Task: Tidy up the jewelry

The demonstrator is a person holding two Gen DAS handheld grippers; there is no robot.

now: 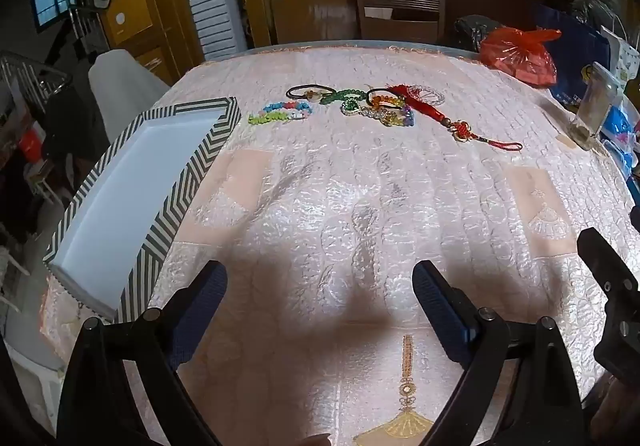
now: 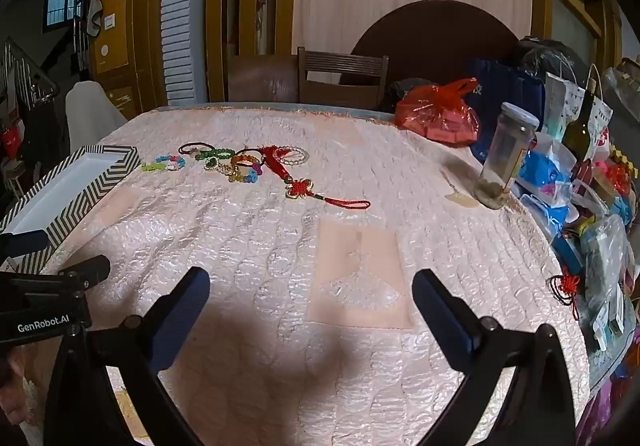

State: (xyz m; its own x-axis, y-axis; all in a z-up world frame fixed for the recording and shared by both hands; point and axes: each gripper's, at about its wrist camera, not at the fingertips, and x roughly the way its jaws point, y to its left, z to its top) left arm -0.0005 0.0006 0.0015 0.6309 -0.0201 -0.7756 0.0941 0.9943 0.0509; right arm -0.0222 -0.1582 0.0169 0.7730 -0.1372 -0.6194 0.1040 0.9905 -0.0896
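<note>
A heap of jewelry lies at the far middle of the pink tablecloth: colourful bead bracelets [image 1: 280, 113] [image 2: 164, 162], black hair ties with green beads [image 1: 320, 93] [image 2: 208, 153], a clear bead bracelet [image 1: 428, 95] [image 2: 296, 155] and a red knot tassel [image 1: 460, 125] [image 2: 304, 187]. A striped box with a white inside [image 1: 132, 181] [image 2: 64, 189] stands at the left. My left gripper [image 1: 320, 286] is open and empty near the front edge. My right gripper [image 2: 312, 294] is open and empty, to the right of the left one.
A glass jar [image 2: 506, 157] [image 1: 596, 109] stands at the table's right. A red plastic bag [image 2: 440, 113] [image 1: 520, 53], blue bags and packets crowd the right edge. A wooden chair [image 2: 344, 77] stands behind the far edge. The pink tablecloth [image 2: 360, 246] covers the table.
</note>
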